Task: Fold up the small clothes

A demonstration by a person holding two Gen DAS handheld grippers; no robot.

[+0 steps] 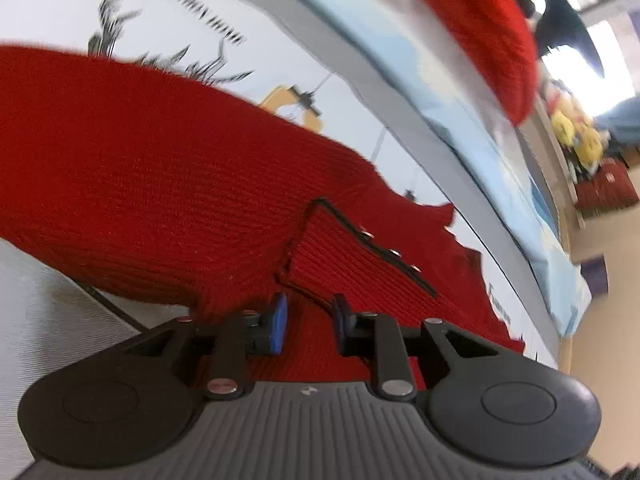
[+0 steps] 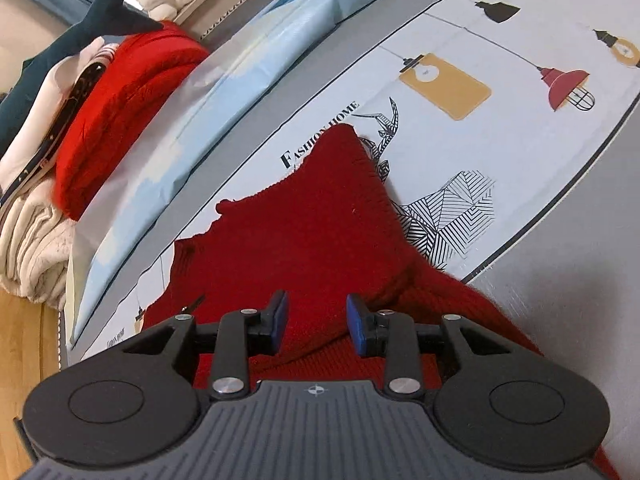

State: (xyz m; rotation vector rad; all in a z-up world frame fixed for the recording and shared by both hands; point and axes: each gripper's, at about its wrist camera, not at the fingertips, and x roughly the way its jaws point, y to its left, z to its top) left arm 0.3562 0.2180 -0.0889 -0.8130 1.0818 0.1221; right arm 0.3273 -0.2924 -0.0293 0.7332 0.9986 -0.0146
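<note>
Both grippers hover over the red knitted garment [image 1: 160,184] spread on the printed cloth [image 2: 500,128]: left gripper [image 1: 309,322] and right gripper [image 2: 317,322] with jaws apart, clamping nothing.

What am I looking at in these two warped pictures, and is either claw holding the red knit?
Each picture comes from a fisheye camera on a hand-held two-finger gripper, looking along its fingers. In the left view, the left gripper hovers with blue pads apart over a red knitted garment with a dark-edged snap placket. The right gripper is likewise open above the same knit. It lies on a white printed sheet with lamp drawings. Folded clothes are stacked beyond. Nothing is gripped.
</note>
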